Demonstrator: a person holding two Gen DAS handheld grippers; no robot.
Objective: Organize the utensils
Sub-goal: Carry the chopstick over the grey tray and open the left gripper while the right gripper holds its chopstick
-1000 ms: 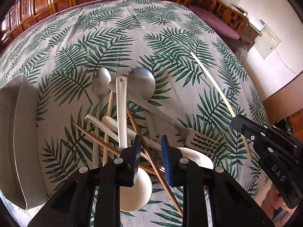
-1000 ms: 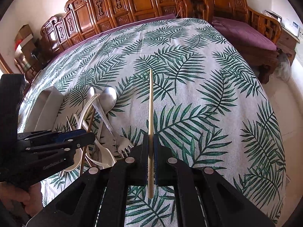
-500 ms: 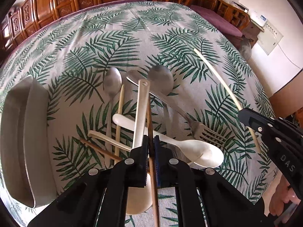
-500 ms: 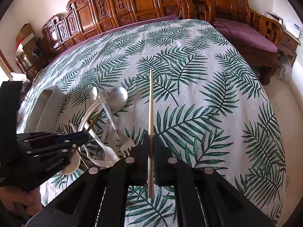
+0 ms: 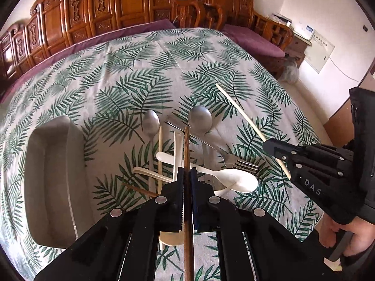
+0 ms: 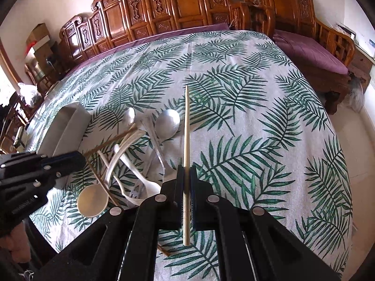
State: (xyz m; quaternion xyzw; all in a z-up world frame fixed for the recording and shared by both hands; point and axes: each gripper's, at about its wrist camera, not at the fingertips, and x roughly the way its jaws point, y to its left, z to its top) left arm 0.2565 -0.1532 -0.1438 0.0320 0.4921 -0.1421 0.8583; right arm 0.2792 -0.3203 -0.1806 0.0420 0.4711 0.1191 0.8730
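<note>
My left gripper (image 5: 186, 175) is shut on a dark brown chopstick (image 5: 186, 145), held above the utensil pile. The same gripper (image 6: 77, 158) shows at the left of the right wrist view, the brown chopstick (image 6: 110, 140) sticking out of it. My right gripper (image 6: 186, 175) is shut on a pale chopstick (image 6: 186, 126), lifted off the cloth; it also shows as the black gripper (image 5: 271, 145) holding the pale chopstick (image 5: 239, 110). The pile holds two metal spoons (image 5: 200, 119), a fork (image 5: 241, 164), white plastic spoons (image 5: 234, 180), a pale chopstick (image 5: 160, 149) and another brown chopstick (image 5: 138, 189).
A grey rectangular tray (image 5: 50, 182) lies on the leaf-print tablecloth (image 5: 140, 75) left of the pile. Carved wooden chairs (image 5: 117, 7) line the far side of the table. A person's hand (image 5: 339, 234) grips the right tool at the lower right.
My left gripper closed on the brown chopstick and lifted it up out of the pile. The right gripper has stayed put with the pale chopstick.
</note>
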